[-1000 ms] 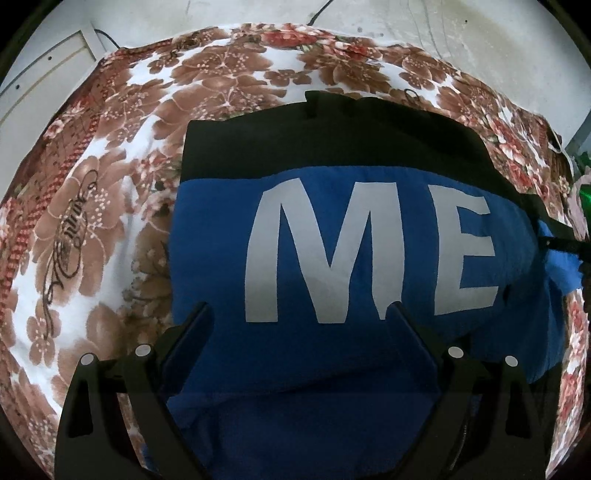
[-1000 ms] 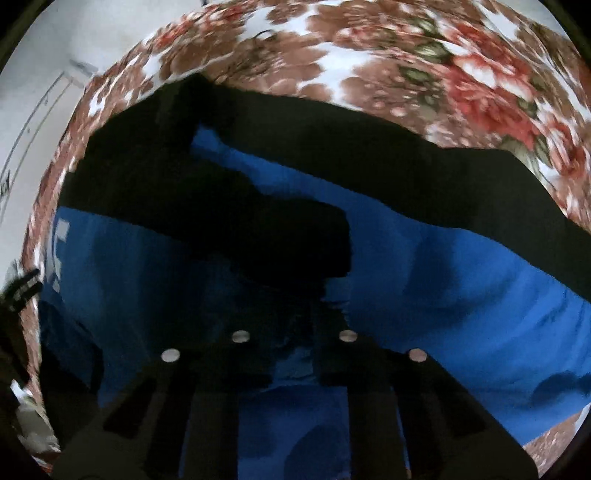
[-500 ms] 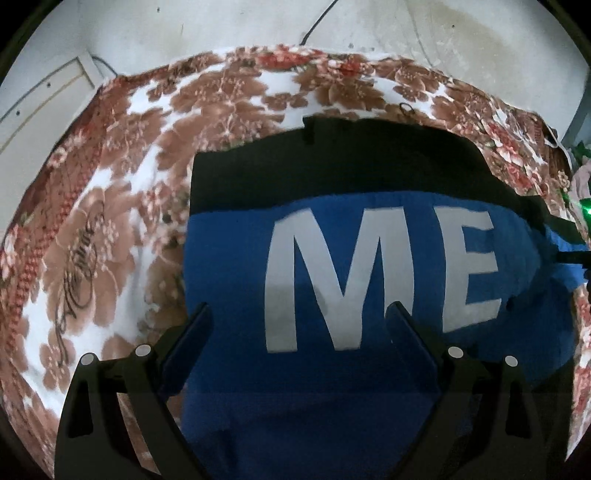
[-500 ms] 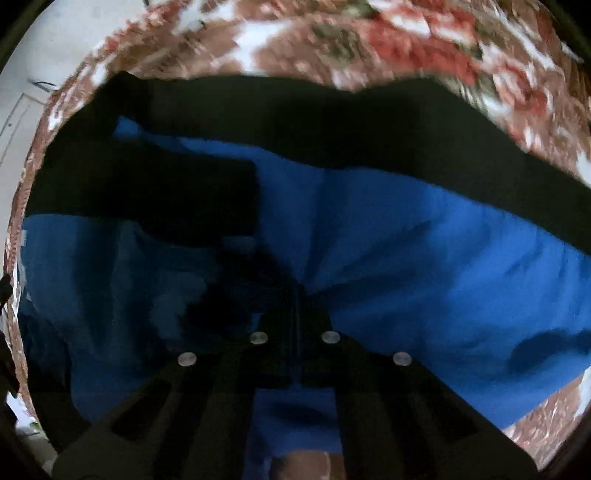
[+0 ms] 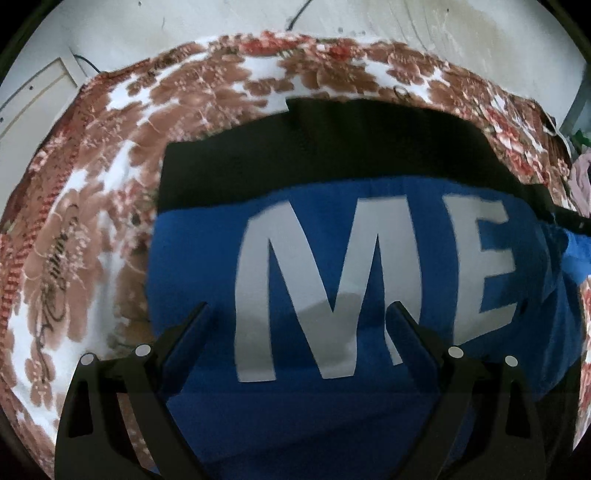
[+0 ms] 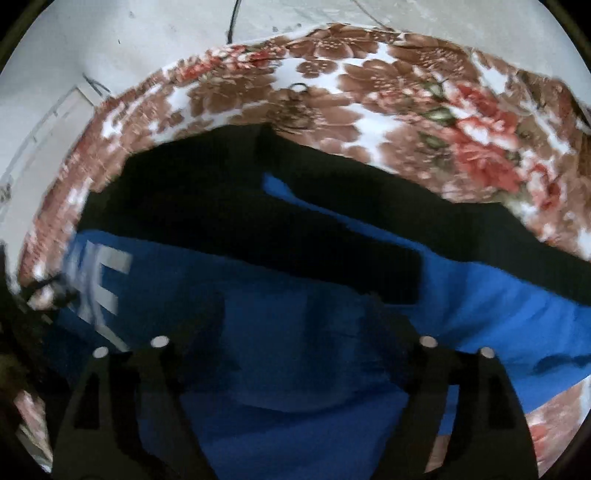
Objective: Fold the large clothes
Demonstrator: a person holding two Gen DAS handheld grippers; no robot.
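Note:
A large blue and black garment [image 5: 207,258] with grey letters "ME" [image 5: 332,266] lies spread on a floral blanket [image 5: 92,229]. My left gripper [image 5: 299,306] is open and empty, hovering over the lower blue part near the letter M. In the right wrist view the same garment [image 6: 480,295] shows a black sleeve folded across the blue body [image 6: 295,236]. My right gripper [image 6: 295,299] is open and empty just above the blue cloth, below the sleeve's end.
The floral blanket [image 6: 406,92] covers the whole bed. A pale wall [image 5: 406,26] with a cable stands behind it. A white panel [image 5: 33,99] is at the far left. Pink cloth [image 5: 580,181] lies at the right edge.
My right gripper was shut on the cloth and has opened, let go and pulled back. My left gripper stayed open and drew back a little, so more blanket and wall show.

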